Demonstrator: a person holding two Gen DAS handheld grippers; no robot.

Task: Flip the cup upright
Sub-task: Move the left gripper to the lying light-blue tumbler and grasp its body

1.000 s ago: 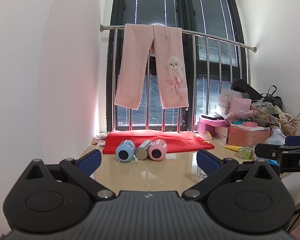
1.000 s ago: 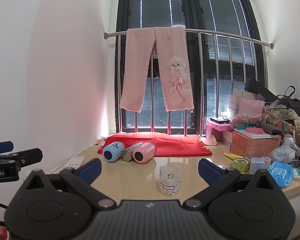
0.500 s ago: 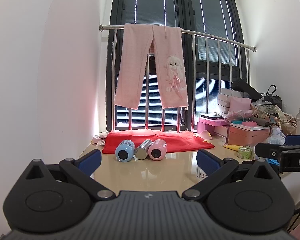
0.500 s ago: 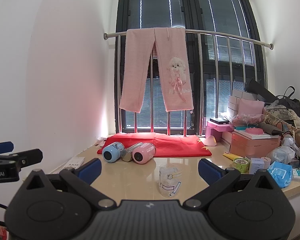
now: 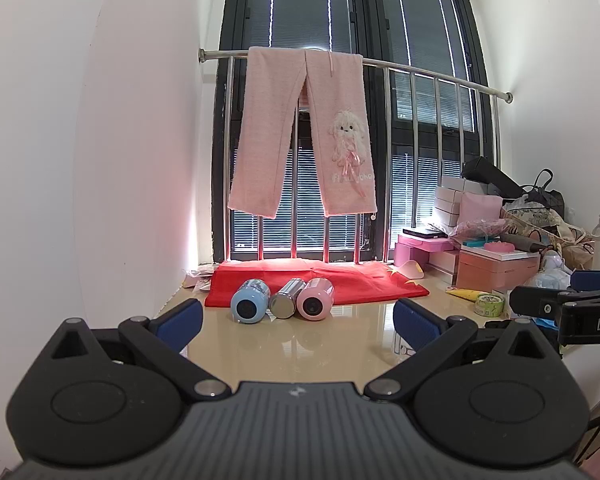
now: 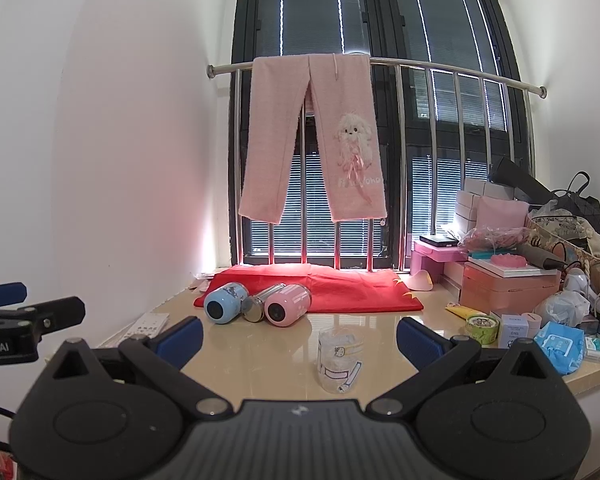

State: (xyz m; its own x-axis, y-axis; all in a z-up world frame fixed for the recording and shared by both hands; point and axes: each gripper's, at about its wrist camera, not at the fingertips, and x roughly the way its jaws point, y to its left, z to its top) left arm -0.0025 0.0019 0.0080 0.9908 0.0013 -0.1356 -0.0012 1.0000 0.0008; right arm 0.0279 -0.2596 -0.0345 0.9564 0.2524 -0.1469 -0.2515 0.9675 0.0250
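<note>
A clear glass cup [image 6: 339, 360] with cartoon stickers stands on the beige table [image 6: 260, 344], wider end down. It sits between the blue pads of my right gripper [image 6: 299, 334], slightly right of centre and a bit ahead; that gripper is open and empty. In the left wrist view only a sliver of the cup [image 5: 401, 347] shows behind the right finger. My left gripper [image 5: 296, 322] is open and empty, held over the table's near edge.
Blue [image 6: 225, 303], steel [image 6: 260, 304] and pink [image 6: 287, 305] flasks lie on their sides by a red cloth [image 6: 340, 286]. Boxes, a tape roll [image 6: 481, 325] and tissue packs [image 6: 560, 342] crowd the right. Pink trousers hang on the window rail [image 6: 420, 65].
</note>
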